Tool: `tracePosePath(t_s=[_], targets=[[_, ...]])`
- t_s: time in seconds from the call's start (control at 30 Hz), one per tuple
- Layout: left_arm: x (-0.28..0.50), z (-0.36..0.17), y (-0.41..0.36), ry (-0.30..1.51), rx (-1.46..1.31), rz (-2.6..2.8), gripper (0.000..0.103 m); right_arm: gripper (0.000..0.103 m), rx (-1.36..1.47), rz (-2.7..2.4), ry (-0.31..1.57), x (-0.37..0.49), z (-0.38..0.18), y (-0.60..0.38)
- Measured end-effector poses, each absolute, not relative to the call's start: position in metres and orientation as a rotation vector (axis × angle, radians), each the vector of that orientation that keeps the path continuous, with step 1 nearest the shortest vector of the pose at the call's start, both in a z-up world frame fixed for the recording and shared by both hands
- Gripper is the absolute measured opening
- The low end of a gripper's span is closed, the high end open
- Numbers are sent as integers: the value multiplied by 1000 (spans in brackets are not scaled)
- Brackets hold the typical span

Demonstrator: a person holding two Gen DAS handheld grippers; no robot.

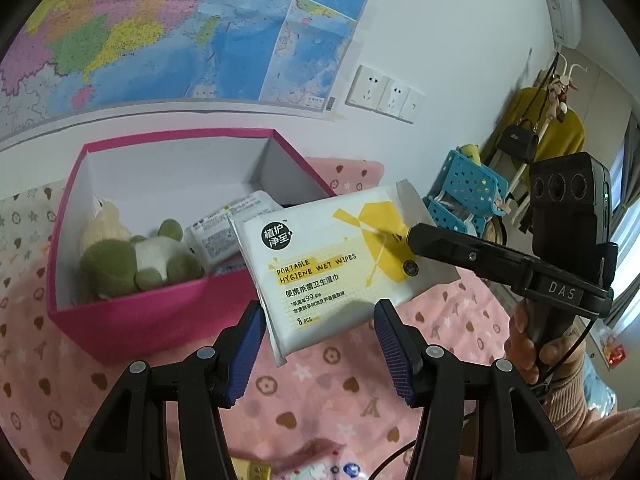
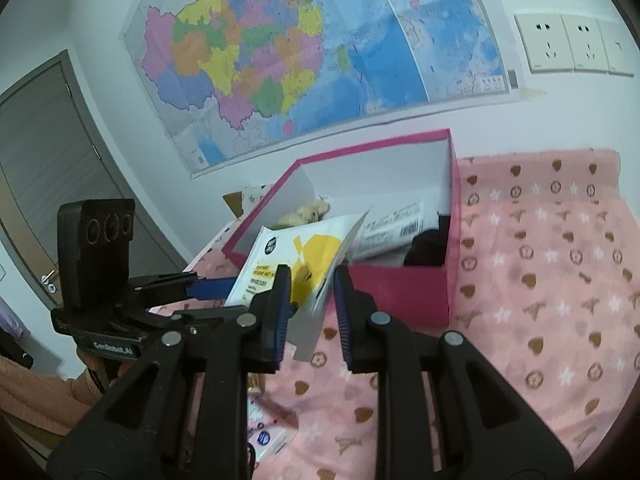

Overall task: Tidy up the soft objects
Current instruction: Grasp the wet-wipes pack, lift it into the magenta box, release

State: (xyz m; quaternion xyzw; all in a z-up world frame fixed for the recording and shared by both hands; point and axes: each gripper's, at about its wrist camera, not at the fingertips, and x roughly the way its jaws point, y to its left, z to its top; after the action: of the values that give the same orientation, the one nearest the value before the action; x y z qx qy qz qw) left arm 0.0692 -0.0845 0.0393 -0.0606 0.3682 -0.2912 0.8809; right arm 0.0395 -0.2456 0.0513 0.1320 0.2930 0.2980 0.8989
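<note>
Two claws: my right gripper (image 2: 310, 300) pinches the wet wipes pack (image 1: 332, 260) by its end seal, mid-frame before the pink box (image 1: 132, 312). My left gripper (image 1: 320, 344) spread, holding nothing. One frog plush (image 1: 136, 260) inside.

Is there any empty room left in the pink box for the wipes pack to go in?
Yes. The pink box is bare along its back white wall and far corner. The front is crowded: green plush toy, another wipes pack, something black. The pink blanket beside the box is also bare.
</note>
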Motion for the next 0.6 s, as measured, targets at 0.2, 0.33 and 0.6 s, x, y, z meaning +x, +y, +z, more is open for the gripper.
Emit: tracePosePath(t_s=[0.2, 0.33, 0.6], targets=[[87, 45, -82, 760, -135, -583, 56, 25, 260, 619, 592, 59, 60, -246], [100, 46, -79, 760, -145, -572, 56, 25, 258, 620, 591, 73, 63, -244], [128, 43, -78, 775, -145, -529, 56, 25, 261, 618, 599, 102, 63, -241]])
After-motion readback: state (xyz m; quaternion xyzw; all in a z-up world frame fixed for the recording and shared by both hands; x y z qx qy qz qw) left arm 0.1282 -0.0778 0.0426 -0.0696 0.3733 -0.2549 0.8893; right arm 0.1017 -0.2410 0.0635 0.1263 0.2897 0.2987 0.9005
